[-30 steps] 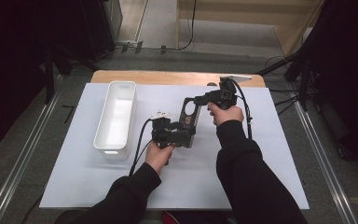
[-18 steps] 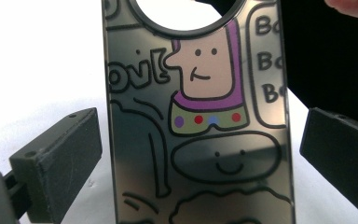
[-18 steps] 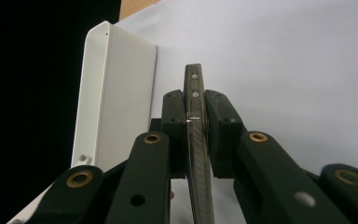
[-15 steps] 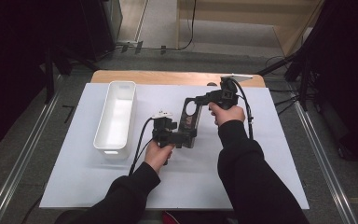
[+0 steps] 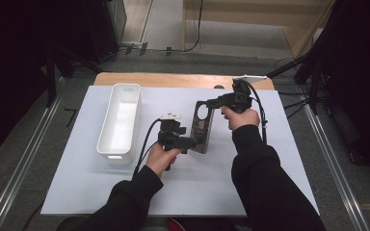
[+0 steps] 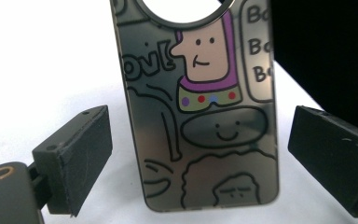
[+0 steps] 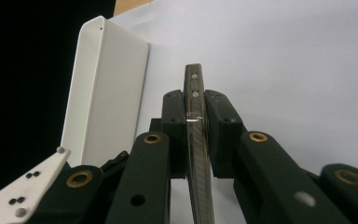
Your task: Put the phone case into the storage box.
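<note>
A dark phone case (image 5: 203, 126) with cartoon drawings (image 6: 205, 116) and a round camera hole is held above the white sheet. My right gripper (image 5: 212, 103) is shut on its far end, its pads (image 7: 216, 135) pressing both faces of the case's thin edge (image 7: 196, 140). My left gripper (image 5: 197, 143) is at the near end. The jaws of my left gripper (image 6: 207, 158) stand open on either side of the case and have just been closing a little. A gap shows between each pad (image 6: 81, 154) and the case.
A long white bin (image 5: 125, 87) lies to the left of the case and stands beside it in the right gripper view (image 7: 107, 93). A white sheet (image 5: 197, 192) covers the wooden table (image 5: 173, 79). Dark floor and metal rails surround the table.
</note>
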`<state>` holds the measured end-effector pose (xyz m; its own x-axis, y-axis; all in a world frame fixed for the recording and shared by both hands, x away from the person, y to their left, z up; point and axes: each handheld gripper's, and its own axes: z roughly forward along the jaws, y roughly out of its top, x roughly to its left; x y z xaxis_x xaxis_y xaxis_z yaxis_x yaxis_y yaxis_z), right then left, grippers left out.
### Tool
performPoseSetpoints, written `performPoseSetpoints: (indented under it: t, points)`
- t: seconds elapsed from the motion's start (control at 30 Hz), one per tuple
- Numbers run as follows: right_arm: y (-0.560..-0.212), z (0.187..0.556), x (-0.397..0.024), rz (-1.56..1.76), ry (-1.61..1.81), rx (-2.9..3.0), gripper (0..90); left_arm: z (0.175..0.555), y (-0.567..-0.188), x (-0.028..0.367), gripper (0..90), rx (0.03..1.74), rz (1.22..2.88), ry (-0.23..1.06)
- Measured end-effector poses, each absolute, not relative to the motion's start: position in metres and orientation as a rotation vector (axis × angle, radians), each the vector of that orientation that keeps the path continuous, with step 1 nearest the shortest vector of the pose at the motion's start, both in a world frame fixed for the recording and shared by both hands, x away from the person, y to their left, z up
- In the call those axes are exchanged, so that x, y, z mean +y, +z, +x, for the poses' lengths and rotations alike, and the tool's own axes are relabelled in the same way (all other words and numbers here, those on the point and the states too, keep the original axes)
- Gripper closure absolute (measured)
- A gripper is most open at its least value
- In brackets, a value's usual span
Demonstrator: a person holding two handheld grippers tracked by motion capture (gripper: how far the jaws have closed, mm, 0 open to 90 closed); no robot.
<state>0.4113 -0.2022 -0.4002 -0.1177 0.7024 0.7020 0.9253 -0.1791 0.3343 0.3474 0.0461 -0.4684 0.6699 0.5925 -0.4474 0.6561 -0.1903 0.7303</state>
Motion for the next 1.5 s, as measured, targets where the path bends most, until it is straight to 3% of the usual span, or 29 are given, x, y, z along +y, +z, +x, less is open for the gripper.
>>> performPoseSetpoints:
  t: [0.27,0.9,1.0,1.5]
  points:
    - [-0.396,0.406,-0.203,-1.844,-1.188,-1.858,77.5,0.349,-0.457,0.05,5.9,0.935,1.953,-0.07]
    - [-0.389,0.391,-0.2,-1.721,-1.233,-1.942,77.5,0.353,-0.429,0.066,6.1,0.884,1.973,-0.067]
    - [-0.389,0.388,-0.2,-1.691,-1.244,-1.968,77.5,0.353,-0.425,0.07,14.5,0.872,1.964,-0.066]
    - [-0.387,0.375,-0.198,-1.603,-1.297,-2.028,77.5,0.356,-0.415,0.08,14.7,0.848,1.968,-0.065]
